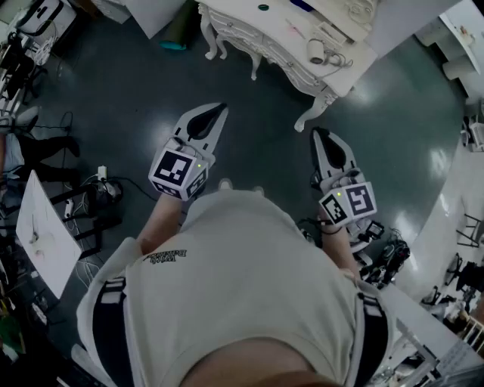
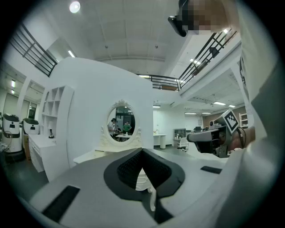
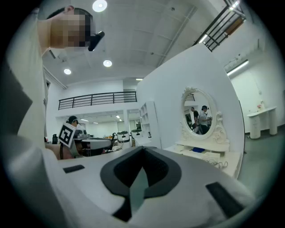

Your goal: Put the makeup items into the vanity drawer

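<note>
From the head view, the white vanity (image 1: 249,38) stands ahead of me across the dark floor. Small items lie on its top: a white round one (image 1: 316,50), a pink stick (image 1: 295,30), a teal dot (image 1: 262,7). Both grippers hover level in front of my body, well short of it. My left gripper (image 1: 221,109) is shut with nothing in it, and so is my right gripper (image 1: 316,133). The left gripper view shows its shut tips (image 2: 142,153) under the oval mirror (image 2: 121,122). In the right gripper view the tips (image 3: 142,150) sit left of the mirror (image 3: 199,116), with a blue item (image 3: 199,150) on the top. No drawer shows.
A white table (image 1: 45,227) stands at my left with cables and a power strip (image 1: 102,178) on the floor beside it. More cables and gear (image 1: 386,253) lie at my right. A teal object (image 1: 172,45) sits by the vanity's left legs. A white shelf unit (image 2: 51,111) flanks the vanity.
</note>
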Demonstrator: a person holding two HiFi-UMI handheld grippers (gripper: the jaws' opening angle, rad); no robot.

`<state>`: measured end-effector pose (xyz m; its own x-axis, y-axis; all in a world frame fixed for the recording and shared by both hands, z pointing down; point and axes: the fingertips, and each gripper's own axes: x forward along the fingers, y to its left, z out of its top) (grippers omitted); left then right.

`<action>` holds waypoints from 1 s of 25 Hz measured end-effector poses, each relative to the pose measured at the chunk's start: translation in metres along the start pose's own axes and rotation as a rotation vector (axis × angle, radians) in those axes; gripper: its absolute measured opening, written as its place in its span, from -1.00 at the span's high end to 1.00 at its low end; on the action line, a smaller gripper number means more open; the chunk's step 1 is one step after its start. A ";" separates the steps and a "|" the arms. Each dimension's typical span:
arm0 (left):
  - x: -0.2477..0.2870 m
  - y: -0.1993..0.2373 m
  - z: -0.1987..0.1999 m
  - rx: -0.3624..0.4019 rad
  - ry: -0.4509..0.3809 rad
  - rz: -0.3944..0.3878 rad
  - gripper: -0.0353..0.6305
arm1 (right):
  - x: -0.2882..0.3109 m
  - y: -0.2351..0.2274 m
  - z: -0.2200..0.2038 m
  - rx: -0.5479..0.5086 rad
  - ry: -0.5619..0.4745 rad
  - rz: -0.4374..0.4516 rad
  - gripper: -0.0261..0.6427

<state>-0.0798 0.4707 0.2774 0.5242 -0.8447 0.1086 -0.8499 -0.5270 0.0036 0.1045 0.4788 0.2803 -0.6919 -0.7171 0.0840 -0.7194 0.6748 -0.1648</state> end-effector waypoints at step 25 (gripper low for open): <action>0.046 -0.027 -0.020 -0.015 0.057 0.018 0.85 | -0.007 -0.053 -0.004 0.025 -0.015 0.022 0.92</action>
<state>-0.0336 0.4477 0.3025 0.5054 -0.8469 0.1654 -0.8600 -0.5101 0.0159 0.1468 0.4488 0.2924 -0.7064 -0.7048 0.0656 -0.7021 0.6859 -0.1913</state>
